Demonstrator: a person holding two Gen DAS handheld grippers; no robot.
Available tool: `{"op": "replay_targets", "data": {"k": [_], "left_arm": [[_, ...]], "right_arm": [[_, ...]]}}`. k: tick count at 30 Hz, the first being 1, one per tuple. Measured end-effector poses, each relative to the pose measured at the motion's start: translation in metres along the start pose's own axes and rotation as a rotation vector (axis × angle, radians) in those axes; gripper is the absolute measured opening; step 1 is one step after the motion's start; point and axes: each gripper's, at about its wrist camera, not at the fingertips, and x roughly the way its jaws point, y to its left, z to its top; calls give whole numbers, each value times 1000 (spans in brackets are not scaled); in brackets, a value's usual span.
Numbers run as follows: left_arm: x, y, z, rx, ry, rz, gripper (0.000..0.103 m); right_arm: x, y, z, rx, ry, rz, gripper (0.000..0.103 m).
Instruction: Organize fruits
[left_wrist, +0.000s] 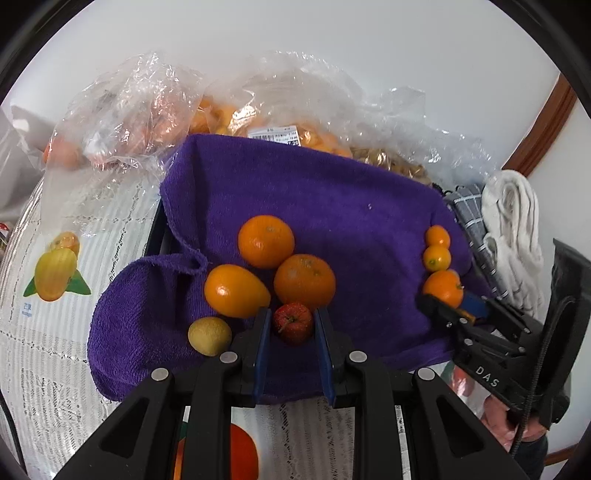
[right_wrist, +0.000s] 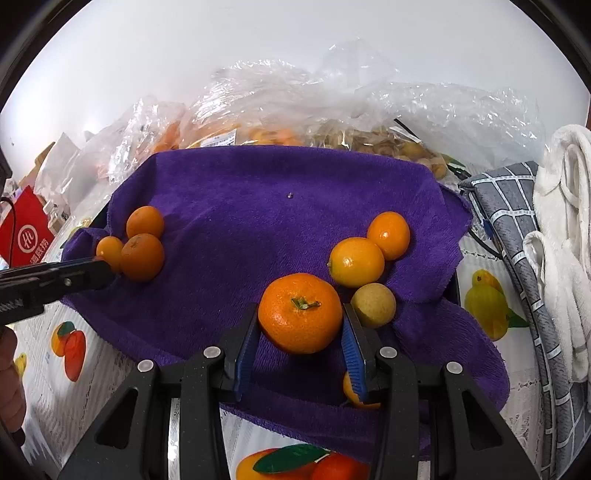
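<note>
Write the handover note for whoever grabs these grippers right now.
Left gripper: shut on the small red fruit, low over the purple towel.
Right gripper: shut on a stemmed mandarin.
Left cluster: three oranges and a yellow-green fruit.
Right cluster: two kumquats and a pale yellow fruit.
Done: fruit roughly in two groups.
Left: place both held fruits; bagged fruit behind is untouched.

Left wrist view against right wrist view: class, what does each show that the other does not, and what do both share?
Only the left wrist view: a small red fruit clamped in the left gripper. Only the right wrist view: a red packet at the left edge. Both: the purple towel, the plastic bags behind it, and the tangerine gripped by the right gripper.
</note>
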Motion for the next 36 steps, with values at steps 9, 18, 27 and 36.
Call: {"op": "replay_targets", "data": {"k": [9, 18, 27, 36], "left_arm": [[16, 0, 1, -7, 48, 26, 22], [17, 0, -1, 0, 39, 31, 22], [17, -4, -2, 2, 29, 52, 22], [14, -6, -2, 11, 33, 49, 28]], "right_arm": [[5, 4, 3, -27, 16, -28, 42], [1, 6, 0, -34, 13, -40, 42], [-8, 6, -6, -34, 8, -33, 44], [-15, 8, -9, -24, 5, -21, 47]]}}
